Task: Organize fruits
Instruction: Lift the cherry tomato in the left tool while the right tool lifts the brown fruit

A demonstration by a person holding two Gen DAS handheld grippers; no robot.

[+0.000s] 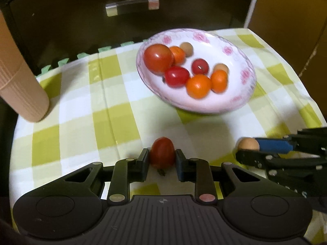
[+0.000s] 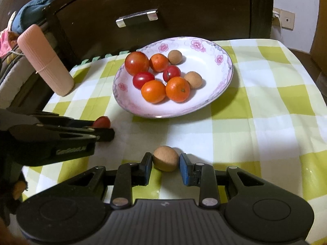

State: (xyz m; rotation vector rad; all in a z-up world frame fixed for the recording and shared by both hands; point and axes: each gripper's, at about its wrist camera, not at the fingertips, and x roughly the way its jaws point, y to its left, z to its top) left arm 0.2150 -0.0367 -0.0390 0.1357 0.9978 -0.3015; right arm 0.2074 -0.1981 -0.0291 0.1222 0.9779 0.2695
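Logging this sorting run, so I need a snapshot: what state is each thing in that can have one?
Left tongs: shut on the red tomato, at cloth level.
Right tongs: shut on the brown fruit, low over the cloth.
Plate: upright, holding eight fruits.
Drawer: closed.
Pink tube: leaning, its low end on the tablecloth.

My left gripper [image 1: 162, 159] is matt black plastic, its base ribbed; between my pads the small tomato [image 1: 162, 152] looks smooth and faintly glossy. My right gripper [image 2: 166, 160] has blue, dull pads around a tan fruit [image 2: 165, 157] with a matt, slightly rough skin. Behind both, the plate [image 2: 212, 47] is glazed, glossy white, probably ceramic. Under the plate the checked cloth [image 2: 265, 106] lies creased with a soft sheen. Beyond the plate, dark polished wood carries a shiny metal handle [image 2: 137, 17].
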